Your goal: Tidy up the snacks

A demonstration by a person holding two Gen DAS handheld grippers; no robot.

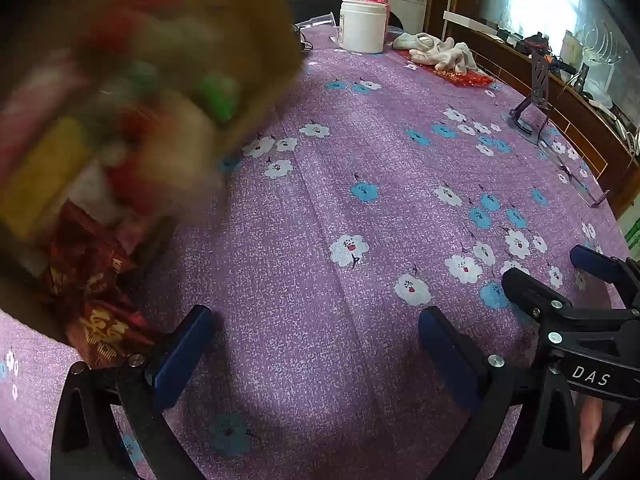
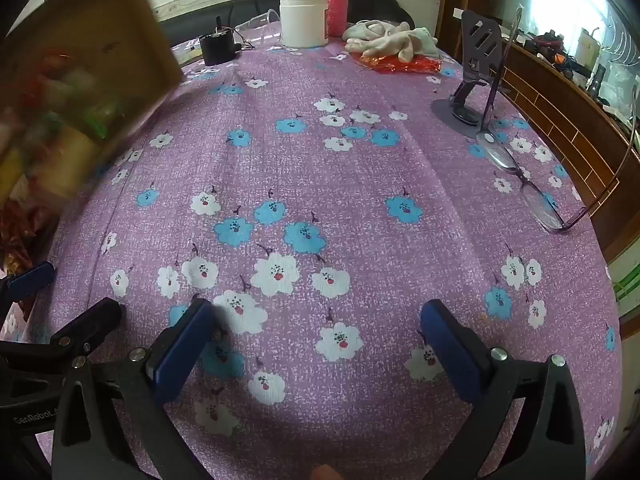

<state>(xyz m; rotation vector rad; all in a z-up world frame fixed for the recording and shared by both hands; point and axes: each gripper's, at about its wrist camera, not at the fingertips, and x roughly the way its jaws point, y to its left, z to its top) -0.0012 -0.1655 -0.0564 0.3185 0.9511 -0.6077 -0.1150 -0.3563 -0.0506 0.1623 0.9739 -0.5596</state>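
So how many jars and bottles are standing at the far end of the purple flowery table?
2. A white plastic jar with a lid stands at the far end, and a bottle in a pink knitted sleeve is right behind it. Others may hide behind the blurred cardboard box.

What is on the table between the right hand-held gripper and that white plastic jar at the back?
Only bare purple flowered tablecloth, in the right wrist view, from the right hand-held gripper to the white plastic jar.

A white jar (image 2: pixel 304 20) stands at twelve o'clock; white cloths (image 2: pixel 386 38) lie beside it, a phone stand (image 2: pixel 478 68) and eyeglasses (image 2: pixel 520 178) toward two o'clock.
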